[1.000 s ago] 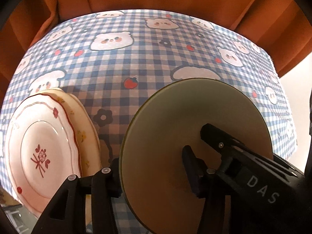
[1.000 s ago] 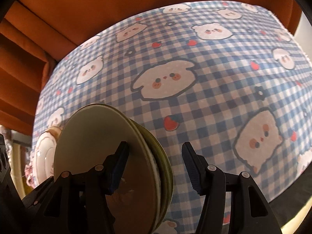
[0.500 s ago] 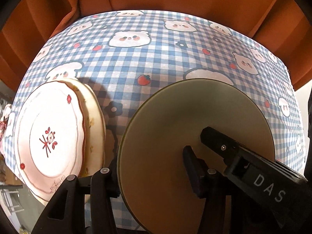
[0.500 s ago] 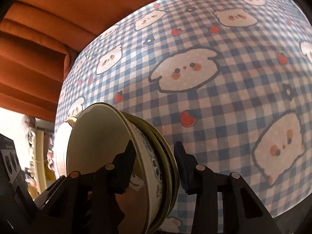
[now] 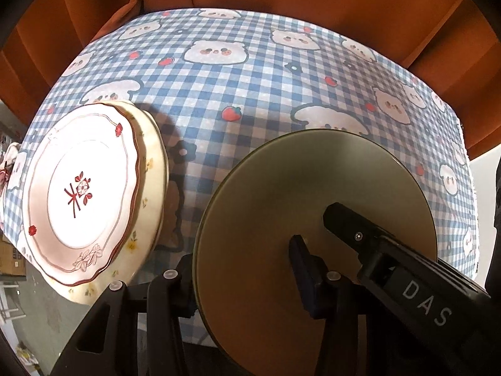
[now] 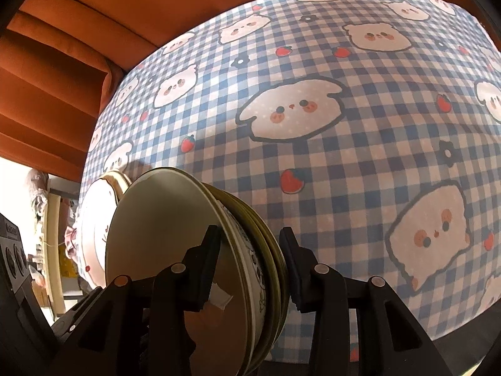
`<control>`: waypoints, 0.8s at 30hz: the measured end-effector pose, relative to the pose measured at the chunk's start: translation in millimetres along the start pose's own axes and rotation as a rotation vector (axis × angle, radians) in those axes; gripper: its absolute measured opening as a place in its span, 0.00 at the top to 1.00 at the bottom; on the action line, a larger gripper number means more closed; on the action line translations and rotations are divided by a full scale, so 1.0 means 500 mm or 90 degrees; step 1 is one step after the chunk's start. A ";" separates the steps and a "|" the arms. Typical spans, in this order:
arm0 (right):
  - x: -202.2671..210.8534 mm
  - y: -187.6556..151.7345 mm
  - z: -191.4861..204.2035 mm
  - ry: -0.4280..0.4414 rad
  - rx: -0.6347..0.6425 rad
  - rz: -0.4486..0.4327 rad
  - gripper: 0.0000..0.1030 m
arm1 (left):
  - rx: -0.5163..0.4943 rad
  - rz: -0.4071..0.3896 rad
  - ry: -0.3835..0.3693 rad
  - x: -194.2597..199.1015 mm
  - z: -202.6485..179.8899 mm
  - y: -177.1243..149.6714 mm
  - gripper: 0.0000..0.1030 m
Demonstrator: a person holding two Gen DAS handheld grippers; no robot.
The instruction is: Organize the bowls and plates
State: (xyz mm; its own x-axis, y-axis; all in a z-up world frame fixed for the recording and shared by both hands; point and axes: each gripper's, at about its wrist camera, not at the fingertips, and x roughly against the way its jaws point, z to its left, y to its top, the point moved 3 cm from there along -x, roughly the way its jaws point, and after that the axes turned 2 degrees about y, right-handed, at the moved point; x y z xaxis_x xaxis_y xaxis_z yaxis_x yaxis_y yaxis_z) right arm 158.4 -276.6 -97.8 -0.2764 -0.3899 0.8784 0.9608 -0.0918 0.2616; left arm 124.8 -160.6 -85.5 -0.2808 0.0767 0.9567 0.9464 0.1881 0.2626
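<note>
Checked tablecloth (image 6: 360,163) beneath; stacked bowls (image 6: 175,238) pinched between right claw (image 6: 250,263) pads, closing left claw (image 5: 244,269) astride their rim.

A blue checked tablecloth (image 5: 266,100) covers the table, bearing two stacked plates (image 5: 94,194).

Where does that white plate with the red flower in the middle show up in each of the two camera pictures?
Left wrist view: the white plate with the red flower fills the left side, stacked on a cream plate.
Right wrist view: only its edge peeks out at far left, behind the stacked green dishes.
Shared landmark: the blue checked tablecloth.
</note>
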 end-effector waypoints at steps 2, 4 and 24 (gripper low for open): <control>0.016 -0.005 0.003 0.000 0.000 -0.005 0.59 | -0.003 -0.006 -0.001 0.013 -0.002 -0.002 0.54; 0.031 -0.007 0.006 -0.001 -0.001 -0.011 0.59 | -0.002 -0.010 -0.004 0.027 -0.002 -0.003 0.54; 0.075 -0.024 0.135 -0.006 0.019 -0.061 0.59 | -0.003 -0.060 -0.020 0.094 0.112 0.007 0.54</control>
State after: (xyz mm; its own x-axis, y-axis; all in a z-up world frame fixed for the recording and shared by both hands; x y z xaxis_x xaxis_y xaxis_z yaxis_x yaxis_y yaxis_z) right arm 135.2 -228.2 -41.0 -0.3674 -0.3716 0.8526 0.9289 -0.1009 0.3563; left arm 105.8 -101.8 -46.7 -0.3728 0.0890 0.9236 0.9165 0.1910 0.3515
